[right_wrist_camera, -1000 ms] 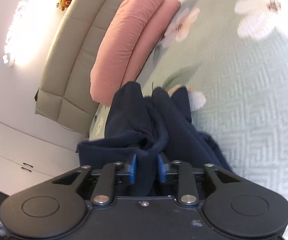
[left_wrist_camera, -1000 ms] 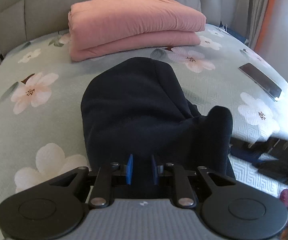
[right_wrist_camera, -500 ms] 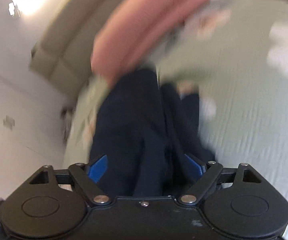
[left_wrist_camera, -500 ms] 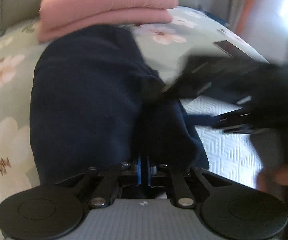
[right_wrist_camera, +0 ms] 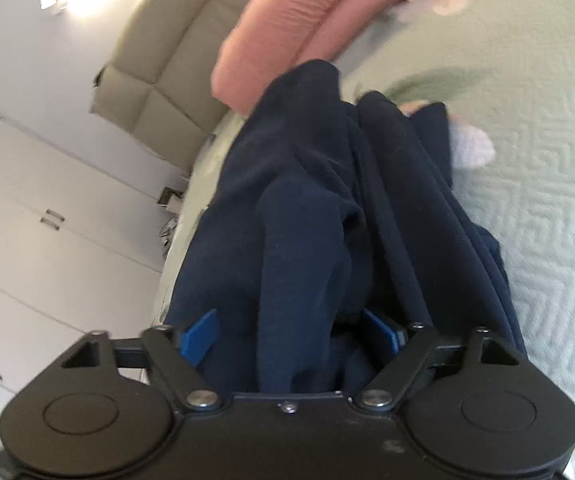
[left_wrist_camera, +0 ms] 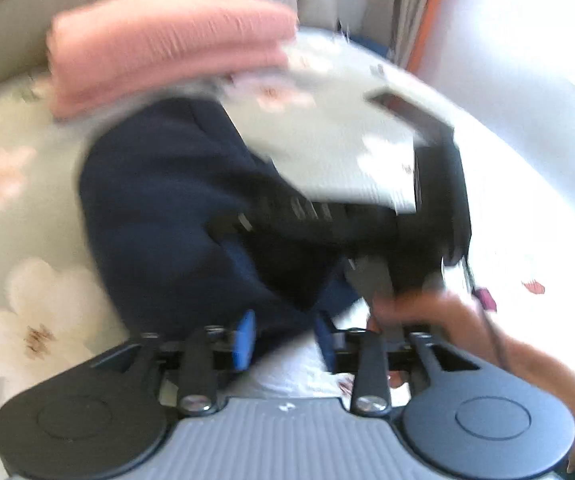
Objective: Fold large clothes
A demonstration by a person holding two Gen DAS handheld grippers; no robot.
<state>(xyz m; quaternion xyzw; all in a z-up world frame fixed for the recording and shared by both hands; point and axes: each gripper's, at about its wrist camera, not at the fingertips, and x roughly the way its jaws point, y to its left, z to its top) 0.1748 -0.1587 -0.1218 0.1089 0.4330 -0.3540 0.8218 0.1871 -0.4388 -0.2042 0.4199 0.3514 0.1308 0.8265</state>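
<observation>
No brand, label or writing can be read in either view; the left wrist view is smeared by motion.

A navy garment (left_wrist_camera: 159, 208) lies bunched on a bed (left_wrist_camera: 19, 208) covered with a pale green quilt printed with large white and pink flowers. It sits toward the head end of the bed, its far edge close to a folded pink blanket (left_wrist_camera: 167, 48) that rests against the beige padded headboard (right_wrist_camera: 159, 48).

The left gripper (left_wrist_camera: 283, 338) has its blue pads parted, its jaws having just been opening; a near fold of the navy garment sits between them, not pinched. The right gripper (right_wrist_camera: 291, 330) stands spread wide, its jaws having just widened a little further, with thick navy folds lying loosely between the blue pads and spilling over its body.

In the left wrist view, the right gripper (left_wrist_camera: 327, 216) shows as a dark blur over the garment's right side, held by a person's hand (left_wrist_camera: 439, 312), blocking that part of the bed. A dark flat object (left_wrist_camera: 403, 110), too blurred to identify, lies near the bed's right edge. White cupboard doors (right_wrist_camera: 27, 208) stand beyond the bed's left side.
</observation>
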